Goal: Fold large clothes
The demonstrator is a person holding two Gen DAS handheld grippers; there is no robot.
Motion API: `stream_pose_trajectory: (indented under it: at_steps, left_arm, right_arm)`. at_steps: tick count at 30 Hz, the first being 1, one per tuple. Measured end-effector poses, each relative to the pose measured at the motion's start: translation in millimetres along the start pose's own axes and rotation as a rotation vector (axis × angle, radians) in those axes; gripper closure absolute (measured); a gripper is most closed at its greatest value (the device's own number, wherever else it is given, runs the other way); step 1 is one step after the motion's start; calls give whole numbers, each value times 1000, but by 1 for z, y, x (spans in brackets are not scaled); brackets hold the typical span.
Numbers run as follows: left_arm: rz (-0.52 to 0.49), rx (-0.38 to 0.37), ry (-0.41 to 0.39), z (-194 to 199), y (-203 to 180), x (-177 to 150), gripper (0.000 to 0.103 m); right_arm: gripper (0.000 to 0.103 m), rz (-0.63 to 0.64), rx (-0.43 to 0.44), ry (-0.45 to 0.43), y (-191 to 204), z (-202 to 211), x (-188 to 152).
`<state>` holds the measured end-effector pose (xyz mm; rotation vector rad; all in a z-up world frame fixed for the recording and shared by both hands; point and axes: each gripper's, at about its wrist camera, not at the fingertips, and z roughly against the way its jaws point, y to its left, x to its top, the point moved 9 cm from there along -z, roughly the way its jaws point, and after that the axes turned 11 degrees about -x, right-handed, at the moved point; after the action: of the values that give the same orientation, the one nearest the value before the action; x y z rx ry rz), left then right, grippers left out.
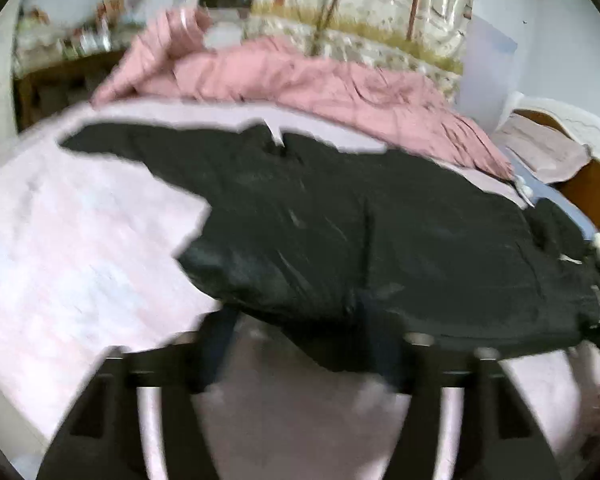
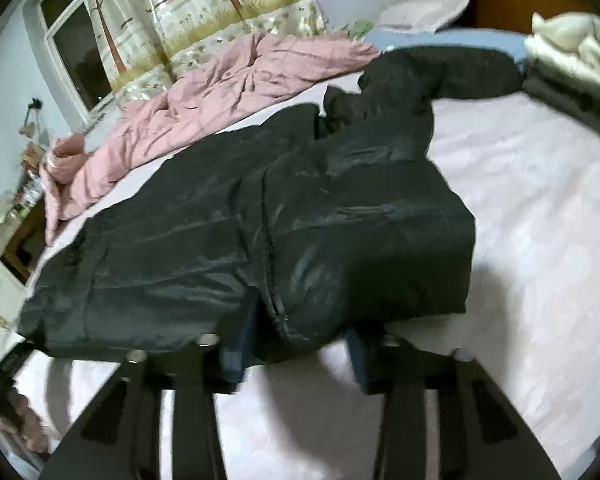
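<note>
Both tools, left tool (image 1: 300, 344) and right tool (image 2: 296, 344), spread wide at near hem of black jacket (image 2: 284, 216) lying across bed (image 2: 540, 208). Blurred view; apparently pre-grasp. Next: pinch hem, fold toward collar.

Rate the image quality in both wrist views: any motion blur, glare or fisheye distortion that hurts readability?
Left wrist view: heavy motion blur smears the black jacket edges and the left gripper; the pink quilt is soft too. Right wrist view: sharper, with sheen on the jacket and a shadow on the bedsheet beside the right gripper. Both bend straight lines and have dark vignetted corners.
</note>
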<state>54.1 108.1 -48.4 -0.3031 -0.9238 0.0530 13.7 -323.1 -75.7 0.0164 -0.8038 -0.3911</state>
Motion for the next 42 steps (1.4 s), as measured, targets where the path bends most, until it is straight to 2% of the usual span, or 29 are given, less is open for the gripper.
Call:
stream_pose_trajectory:
  at_steps: [3,6,10,13,15,17,22,24,26,29,32,34,35,39,42]
  left_arm:
    - [-21,21,-60,8,2,12,25]
    - [-24,19,-94,13,6,18,24]
    - [-49,21,-102,14,6,19,24]
    - [-41,28,-100,12,7,18,24]
    - [-20,19,-101,12,9,18,24]
    - [-17,15,-101,12,10,17,24]
    - [-52,35,-96,10,9,20,23]
    - [19,16,-61,5,18,24,22]
    - [117,-46,-65,3,26,31,22]
    - [203,-48,-59,-6,49,56,22]
    - [218,-23,-9,-19,79,82,22]
    - [234,-15,-51,-22,102,101,22]
    - [244,15,-62,-26,117,110,22]
    - [326,122,-28,-62,179,121,24]
    - [397,115,-11,-82,210,116,28]
  right_arm:
    - [39,2,-38,-33,-6,4,4]
    - [30,13,-86,-59,-13,10,3]
    - [24,54,-149,-136,-15,24,7]
    - [18,69,-211,-240,-16,41,16]
    - [17,74,-202,-263,-15,48,20]
    - [17,63,-165,-237,-15,47,18]
    - [17,69,-148,-233,-10,46,19]
    - [17,78,-128,-255,-2,50,21]
    - [17,89,-80,-255,13,48,23]
    - [17,145,-36,-220,43,36,21]
    - [17,196,-49,-220,60,29,17]
    - [17,226,-72,-248,67,28,20]
    - [17,238,-91,-270,73,29,25]
    - [17,327,-94,-280,107,17,48]
    - [17,363,-104,-250,130,-8,59]
